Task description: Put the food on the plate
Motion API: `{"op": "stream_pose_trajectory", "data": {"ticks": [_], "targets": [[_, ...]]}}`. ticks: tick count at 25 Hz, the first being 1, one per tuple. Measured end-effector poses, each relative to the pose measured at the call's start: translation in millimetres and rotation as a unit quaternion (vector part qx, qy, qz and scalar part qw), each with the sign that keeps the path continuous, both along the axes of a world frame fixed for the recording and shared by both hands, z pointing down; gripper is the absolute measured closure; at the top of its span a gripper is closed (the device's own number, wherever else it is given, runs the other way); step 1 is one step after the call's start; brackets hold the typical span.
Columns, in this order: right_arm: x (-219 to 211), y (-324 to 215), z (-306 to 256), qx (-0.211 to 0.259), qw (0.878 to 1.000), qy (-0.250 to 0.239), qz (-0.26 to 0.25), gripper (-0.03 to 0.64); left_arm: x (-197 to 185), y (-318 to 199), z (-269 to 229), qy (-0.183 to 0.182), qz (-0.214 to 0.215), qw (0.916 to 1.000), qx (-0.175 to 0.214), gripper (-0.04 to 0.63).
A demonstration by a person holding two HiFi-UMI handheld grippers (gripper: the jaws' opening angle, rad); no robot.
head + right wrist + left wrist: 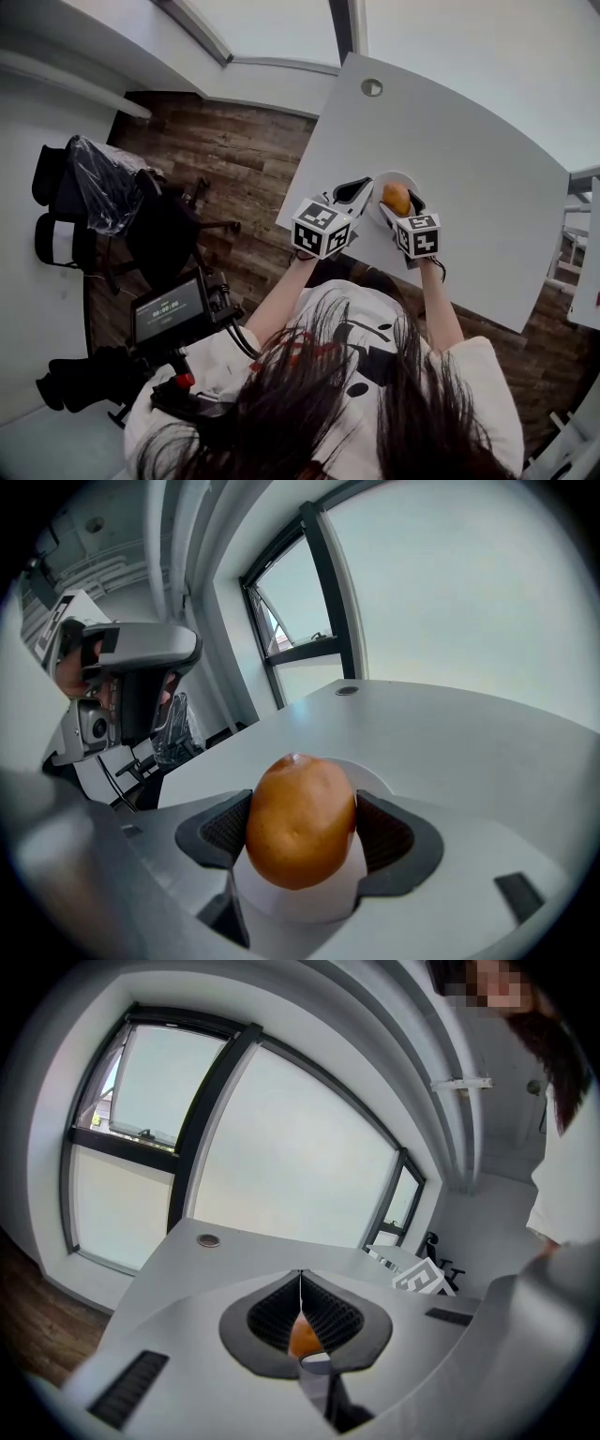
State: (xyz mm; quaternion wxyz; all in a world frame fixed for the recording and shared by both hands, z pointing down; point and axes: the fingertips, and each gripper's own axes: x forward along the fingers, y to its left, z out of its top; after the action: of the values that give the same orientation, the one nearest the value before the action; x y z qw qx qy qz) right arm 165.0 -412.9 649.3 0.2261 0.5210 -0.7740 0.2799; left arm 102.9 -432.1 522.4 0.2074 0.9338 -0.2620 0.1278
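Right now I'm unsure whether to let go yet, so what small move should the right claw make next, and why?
Probably ease the right claw straight down. It is shut on the orange fruit, directly over the white plate, and whether the fruit touches the plate isn't clear.

The one piece of writing stood on the dark screen [171, 310] of a device at the person's left side in the head view. It showed a row of pale digits grouped in pairs, like a clock count, too small to read for certain. The left cube [322, 228] on the left tongs [354, 193] and the right cube [418, 235] on the right tongs [397, 201] carried black-and-white square patterns, not letters. The white shirt [473, 384] bore black printed shapes; no word could be made out there.
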Motion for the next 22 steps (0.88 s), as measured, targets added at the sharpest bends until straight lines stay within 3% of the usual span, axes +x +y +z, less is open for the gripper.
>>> {"op": "stream_pose_trajectory", "data": {"ticks": [6,13,22], "targets": [[3,-1,4,-0.022,0.999,-0.04,0.011,0.264,2,0,0,0.0,0.001,1.0,-0.002,0.589],[1,30,5,-0.034,0.998,-0.046,0.037,0.262,0,29,-5,0.0,0.006,1.0,0.006,0.589],[-7,4,-7,-0.03,0.995,-0.078,0.054,0.261,-18,2,1,0.001,-0.014,0.9999,0.004,0.589]]}}
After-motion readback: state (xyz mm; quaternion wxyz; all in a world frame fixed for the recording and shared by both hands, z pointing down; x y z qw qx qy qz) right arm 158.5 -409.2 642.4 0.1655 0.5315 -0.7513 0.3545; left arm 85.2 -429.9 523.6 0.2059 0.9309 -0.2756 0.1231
